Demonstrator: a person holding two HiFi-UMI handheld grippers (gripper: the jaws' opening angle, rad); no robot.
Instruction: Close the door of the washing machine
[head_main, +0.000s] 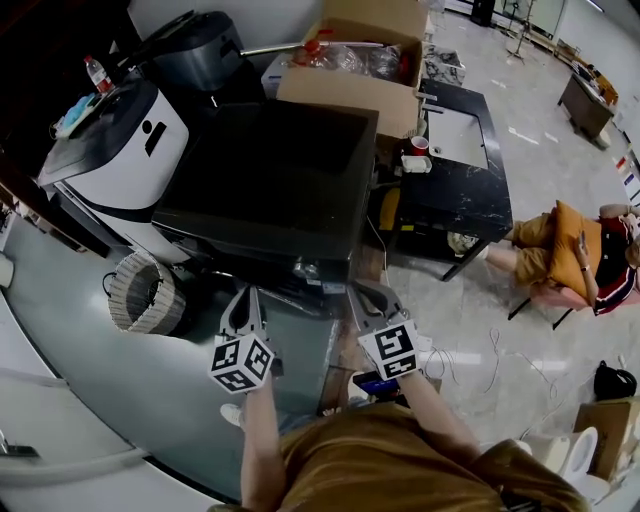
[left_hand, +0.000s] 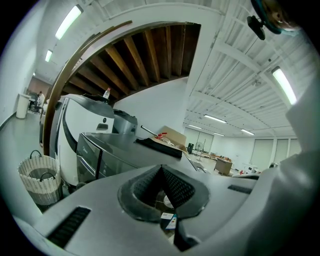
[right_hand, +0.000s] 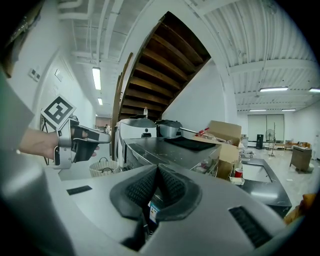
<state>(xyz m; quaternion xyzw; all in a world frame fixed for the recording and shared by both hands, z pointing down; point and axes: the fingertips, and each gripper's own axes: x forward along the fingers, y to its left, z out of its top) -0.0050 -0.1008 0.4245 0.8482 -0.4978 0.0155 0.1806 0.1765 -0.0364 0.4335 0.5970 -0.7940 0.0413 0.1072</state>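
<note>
1. Both the left gripper (head_main: 244, 298) and the right gripper (head_main: 365, 295) hang just in front of the washing machine (head_main: 270, 180).
2. No door shows swung out from the washing machine, but its front is hidden, so I cannot tell whether the door is shut.
3. Each gripper's fingers are pressed together, holding and touching nothing.

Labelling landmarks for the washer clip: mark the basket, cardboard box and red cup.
basket (head_main: 121, 298): head view, woven side wall.
cardboard box (head_main: 340, 90): head view, near flap.
red cup (head_main: 419, 144): head view, its top.
</note>
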